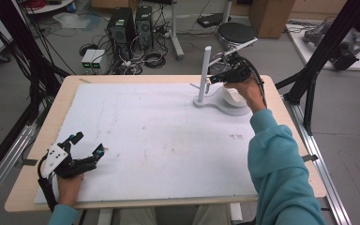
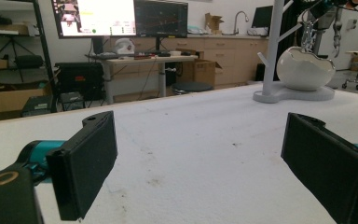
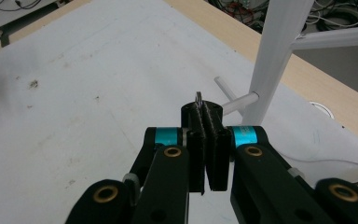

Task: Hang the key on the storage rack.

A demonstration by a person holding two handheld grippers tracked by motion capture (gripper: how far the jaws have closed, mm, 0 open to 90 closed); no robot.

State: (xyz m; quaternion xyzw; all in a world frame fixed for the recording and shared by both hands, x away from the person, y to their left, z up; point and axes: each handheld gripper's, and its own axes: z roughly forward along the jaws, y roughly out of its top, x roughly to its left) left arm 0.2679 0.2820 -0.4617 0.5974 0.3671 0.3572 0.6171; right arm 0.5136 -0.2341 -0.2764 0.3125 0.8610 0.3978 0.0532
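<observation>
At the bench's far right corner, the right gripper (image 3: 207,122) is clenched on a small metal ring (image 3: 198,96) beside the white stand (image 1: 205,77), whose bowl (image 2: 305,69) shows no contents, while the left gripper (image 1: 88,144) rests released near the front left corner.

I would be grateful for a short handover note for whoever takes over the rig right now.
Right gripper: jaws shut on a small metal ring, held beside the white stand, close to a short peg on its pole.
Left gripper: jaws open, holding nothing, at the near left of the table.
White egg-shaped bowl sits on the stand's base.
Done: the ring is gripped and brought to the stand.
Left: probably hang the ring on the peg and let go; it is not on the peg yet.
</observation>
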